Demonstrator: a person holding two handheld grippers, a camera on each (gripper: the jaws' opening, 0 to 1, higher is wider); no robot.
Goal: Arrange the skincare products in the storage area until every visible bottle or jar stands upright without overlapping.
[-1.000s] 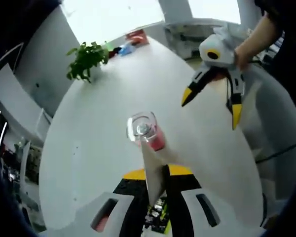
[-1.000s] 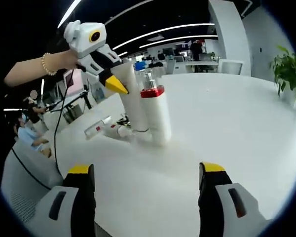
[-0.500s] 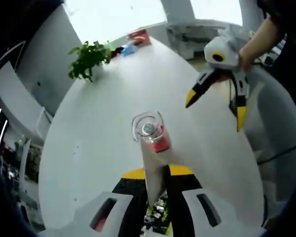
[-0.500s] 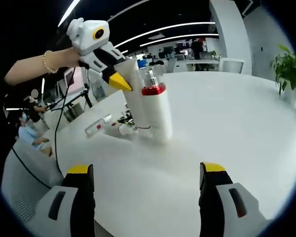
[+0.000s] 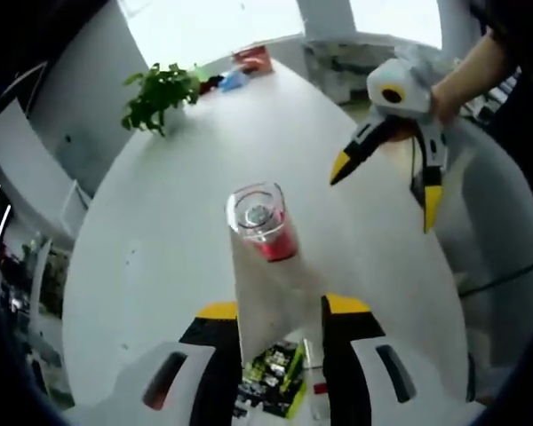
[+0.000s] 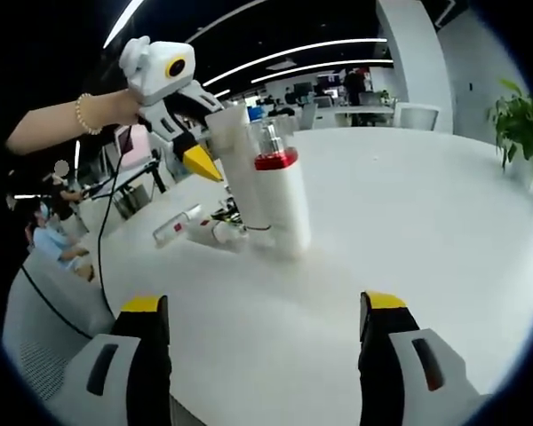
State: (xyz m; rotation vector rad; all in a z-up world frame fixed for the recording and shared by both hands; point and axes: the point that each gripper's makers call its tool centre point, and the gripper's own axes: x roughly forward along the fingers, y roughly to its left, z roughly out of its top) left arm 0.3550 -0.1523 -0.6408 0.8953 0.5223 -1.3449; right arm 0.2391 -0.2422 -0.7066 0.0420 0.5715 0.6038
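Observation:
A white bottle with a red band and clear cap (image 6: pixel 280 191) stands upright on the white table (image 6: pixel 444 222). Beside it, touching or nearly so, stands a taller plain white tube (image 6: pixel 235 164). My left gripper (image 6: pixel 204 151) is open, its jaws on either side of that tube; in the left gripper view the tube (image 5: pixel 271 297) fills the gap between the jaws, with the red-banded bottle (image 5: pixel 259 222) just beyond. My right gripper (image 6: pixel 265 306) is open with nothing in it, a short way in front of both. It also hangs above the table as the right gripper (image 5: pixel 385 188).
Two small bottles (image 6: pixel 179 229) (image 6: pixel 218 235) lie on their sides behind the standing pair, near the table edge. A small bottle with a red label (image 5: pixel 315 390) lies below my left jaws. A potted plant (image 6: pixel 520 133) stands at the far side. A person's arm (image 6: pixel 62 124) holds the left gripper.
My left gripper's jaws have spread apart from the white tube they were shut on, and the tube stands beside the red-banded bottle. The right gripper stays where it was.

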